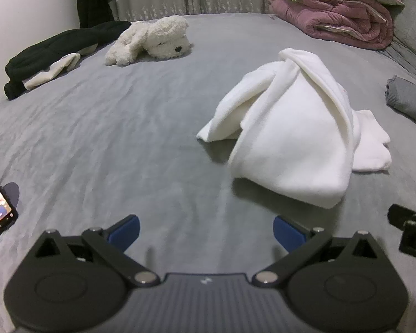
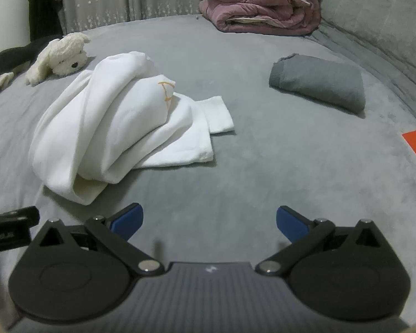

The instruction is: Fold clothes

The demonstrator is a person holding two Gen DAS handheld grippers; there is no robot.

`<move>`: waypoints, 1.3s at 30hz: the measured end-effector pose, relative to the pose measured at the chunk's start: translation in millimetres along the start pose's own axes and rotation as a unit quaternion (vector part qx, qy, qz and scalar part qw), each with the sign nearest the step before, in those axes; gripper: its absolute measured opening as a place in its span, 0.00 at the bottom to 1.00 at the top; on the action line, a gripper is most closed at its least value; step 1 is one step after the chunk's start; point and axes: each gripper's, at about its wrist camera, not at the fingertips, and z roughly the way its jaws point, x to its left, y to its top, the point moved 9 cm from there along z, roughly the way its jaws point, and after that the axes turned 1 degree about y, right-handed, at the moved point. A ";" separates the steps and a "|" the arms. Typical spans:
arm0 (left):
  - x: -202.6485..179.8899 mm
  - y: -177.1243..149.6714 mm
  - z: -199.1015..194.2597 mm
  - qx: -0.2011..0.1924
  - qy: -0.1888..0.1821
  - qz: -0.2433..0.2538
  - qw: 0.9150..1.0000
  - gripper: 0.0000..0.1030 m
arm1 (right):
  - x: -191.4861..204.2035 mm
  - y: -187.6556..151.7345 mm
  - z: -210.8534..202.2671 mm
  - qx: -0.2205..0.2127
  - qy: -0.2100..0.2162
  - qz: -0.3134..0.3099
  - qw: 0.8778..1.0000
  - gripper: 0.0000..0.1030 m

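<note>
Right wrist view: white garment heaped and twisted on the grey bed, one flat layer spread beneath the mound, a small orange mark showing on its upper fold. Not yet folded, by the look of it; bunched high with loose rolls, still needing to be opened out and flattened. Right of the white garment, well apart, a grey garment lying as a compact rolled bundle, likely finished. Beyond the white garment to the left, a plush toy dog and a black garment with a pale lining, crumpled, probably still waiting. Further behind the white garment, a folded mauve quilt against the curtain.

Nearer than the white garment, left hand-held gripper with blue pads spread wide, pinching nothing, over bare bedsheet. Right hand-held gripper likewise spread and empty, just short of the heap's near edge. Judged early in the work: one piece done, two left.
</note>
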 end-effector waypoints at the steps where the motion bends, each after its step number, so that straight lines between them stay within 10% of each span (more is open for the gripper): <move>1: 0.0 0.2 1.4 0.004 0.001 0.002 1.000 1.00 | -0.8 0.8 2.4 0.006 -0.002 -0.001 1.000 1.00; 21: -13.0 34.1 64.5 0.067 -0.036 -0.001 0.997 1.00 | 2.1 30.7 88.4 0.094 -0.010 0.002 0.995 1.00; 39: -3.4 31.3 69.3 0.036 -0.093 0.005 0.995 1.00 | 7.4 31.6 69.8 0.053 0.034 -0.021 0.998 1.00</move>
